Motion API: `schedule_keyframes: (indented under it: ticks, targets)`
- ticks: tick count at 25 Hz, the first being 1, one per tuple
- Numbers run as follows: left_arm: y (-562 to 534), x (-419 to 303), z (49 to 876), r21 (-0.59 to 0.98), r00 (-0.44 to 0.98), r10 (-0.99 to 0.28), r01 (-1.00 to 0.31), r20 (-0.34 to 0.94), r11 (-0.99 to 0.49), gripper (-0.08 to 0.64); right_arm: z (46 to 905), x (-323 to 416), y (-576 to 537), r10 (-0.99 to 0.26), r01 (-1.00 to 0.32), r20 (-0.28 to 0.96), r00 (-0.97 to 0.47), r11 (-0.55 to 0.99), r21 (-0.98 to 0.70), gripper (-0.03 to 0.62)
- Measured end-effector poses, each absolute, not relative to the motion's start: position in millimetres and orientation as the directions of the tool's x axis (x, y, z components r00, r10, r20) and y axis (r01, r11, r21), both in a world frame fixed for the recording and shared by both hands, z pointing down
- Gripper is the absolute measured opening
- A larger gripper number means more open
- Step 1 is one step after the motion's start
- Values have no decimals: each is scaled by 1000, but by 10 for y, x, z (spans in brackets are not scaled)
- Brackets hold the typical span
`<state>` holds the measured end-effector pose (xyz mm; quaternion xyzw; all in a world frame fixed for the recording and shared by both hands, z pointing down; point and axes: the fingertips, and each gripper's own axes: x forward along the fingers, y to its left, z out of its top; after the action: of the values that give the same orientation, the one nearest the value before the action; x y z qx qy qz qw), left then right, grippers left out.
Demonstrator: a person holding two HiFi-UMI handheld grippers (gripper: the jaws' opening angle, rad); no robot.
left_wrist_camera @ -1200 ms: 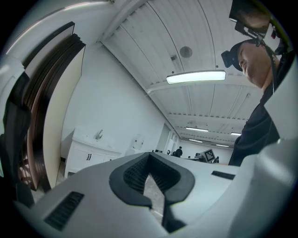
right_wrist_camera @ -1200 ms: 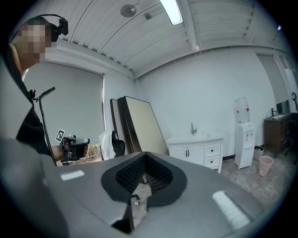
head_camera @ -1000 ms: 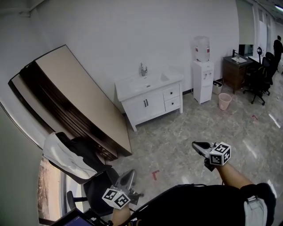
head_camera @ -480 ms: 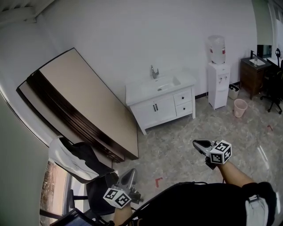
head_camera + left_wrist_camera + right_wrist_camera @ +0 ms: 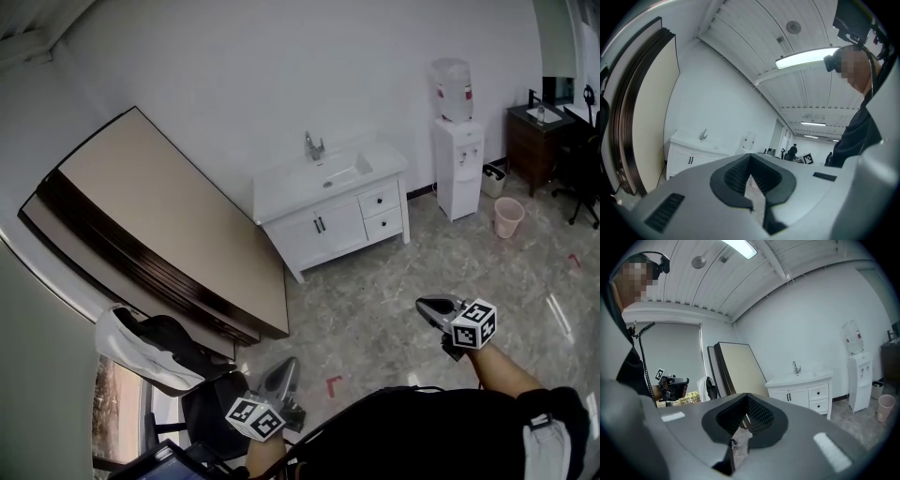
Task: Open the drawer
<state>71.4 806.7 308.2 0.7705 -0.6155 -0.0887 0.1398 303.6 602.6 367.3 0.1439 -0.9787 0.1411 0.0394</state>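
A stack of large boards (image 5: pixel 178 234) leans on the left wall, too overlapped for me to count, with one office chair (image 5: pixel 211 403) below. My left tool (image 5: pixel 284 367) is closed, holding nothing. Ahead stands one white vanity cabinet (image 5: pixel 292 239) with two doors and two drawers (image 5: pixel 381 201) stacked at its right end. Both drawers are shut and well apart from my tools. My right tool (image 5: pixel 424 304) is also closed and empty. Further right stand one water dispenser (image 5: pixel 456 159) and one pink bin (image 5: pixel 509 217).

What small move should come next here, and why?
Probably carry the right gripper closer to the white cabinet: its two drawers are both closed and stand well across the floor, and the jaws are together on nothing.
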Motion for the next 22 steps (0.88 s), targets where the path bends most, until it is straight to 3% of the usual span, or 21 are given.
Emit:
schedule_keyframes:
  ticks: [8, 22]
  targets:
    - [7741, 43, 3085, 335, 313, -950, -893, -13, -299, -9, 3515, 2530, 5881, -354, -376, 132, -926, 902, -215, -3]
    - [7707, -1866, 3069, 340, 392, -920, -862, -27, -377, -9, 3170, 756, 6118, -427, -447, 138, -894, 875, -186, -3]
